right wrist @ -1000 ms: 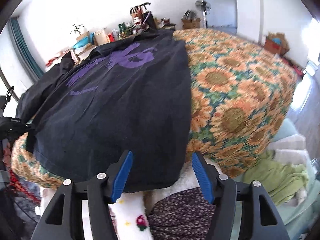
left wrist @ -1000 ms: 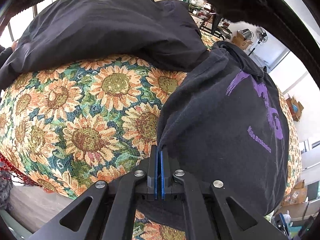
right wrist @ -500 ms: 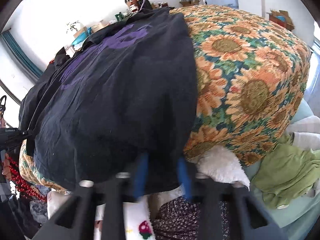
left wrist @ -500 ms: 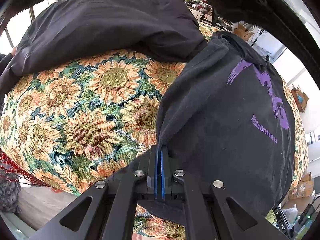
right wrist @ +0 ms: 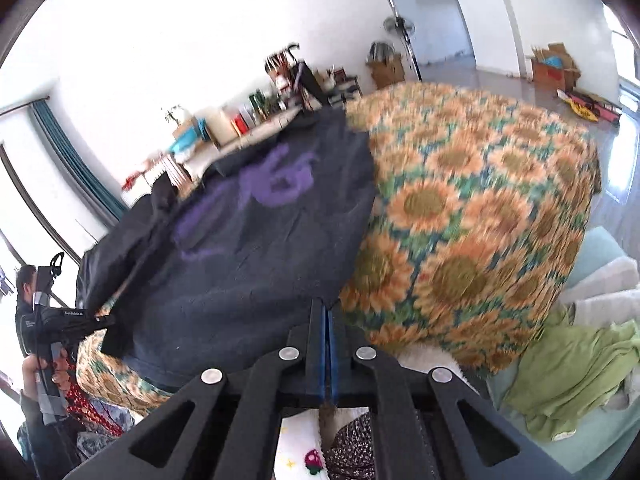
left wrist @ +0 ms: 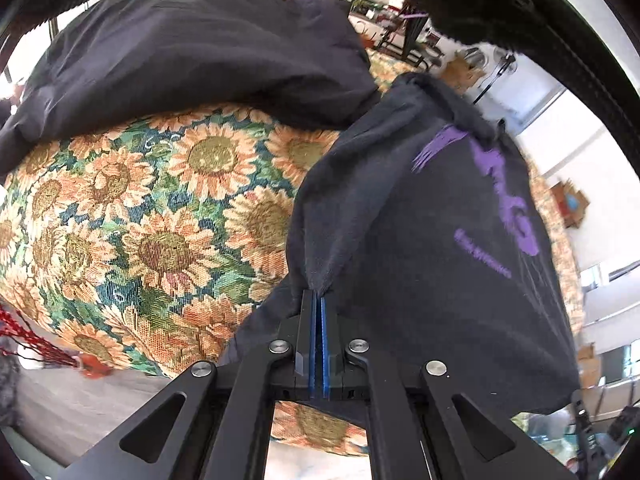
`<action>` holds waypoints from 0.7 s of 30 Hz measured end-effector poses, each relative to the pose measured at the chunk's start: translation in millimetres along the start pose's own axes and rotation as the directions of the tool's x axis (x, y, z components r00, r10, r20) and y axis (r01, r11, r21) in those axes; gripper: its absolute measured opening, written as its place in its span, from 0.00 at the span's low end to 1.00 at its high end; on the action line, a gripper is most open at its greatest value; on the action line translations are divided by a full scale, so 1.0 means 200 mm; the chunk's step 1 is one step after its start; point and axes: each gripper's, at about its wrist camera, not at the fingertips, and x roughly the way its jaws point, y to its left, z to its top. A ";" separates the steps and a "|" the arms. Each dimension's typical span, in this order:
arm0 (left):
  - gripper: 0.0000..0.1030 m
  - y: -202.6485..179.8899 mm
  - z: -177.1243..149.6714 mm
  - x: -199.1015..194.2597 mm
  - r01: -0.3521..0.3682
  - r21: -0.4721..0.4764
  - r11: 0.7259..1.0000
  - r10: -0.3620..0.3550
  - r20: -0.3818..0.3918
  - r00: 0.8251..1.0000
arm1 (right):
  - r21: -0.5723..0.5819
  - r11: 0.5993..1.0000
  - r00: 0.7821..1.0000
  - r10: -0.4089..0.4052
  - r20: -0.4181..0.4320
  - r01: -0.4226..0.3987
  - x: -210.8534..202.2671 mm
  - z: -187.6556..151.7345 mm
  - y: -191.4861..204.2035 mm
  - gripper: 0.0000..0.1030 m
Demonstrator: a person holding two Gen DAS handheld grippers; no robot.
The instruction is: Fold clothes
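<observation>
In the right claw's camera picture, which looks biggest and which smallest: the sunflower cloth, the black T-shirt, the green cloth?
1. Sunflower cloth and black T-shirt: about equal in the picture, too close to rank.
2. Green cloth: clearly smallest, though partly cut off by the picture's edge.

Bare sunflower cloth (right wrist: 472, 216) right of black shirt (right wrist: 248, 248); laundry pile (right wrist: 568, 368) below
</observation>
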 end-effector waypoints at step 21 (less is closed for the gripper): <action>0.02 0.14 0.03 0.01 0.014 -0.059 0.998 -0.022 -0.130 0.991 | -0.032 0.984 0.976 -0.176 -0.132 0.173 0.08 0.00 -0.16 0.55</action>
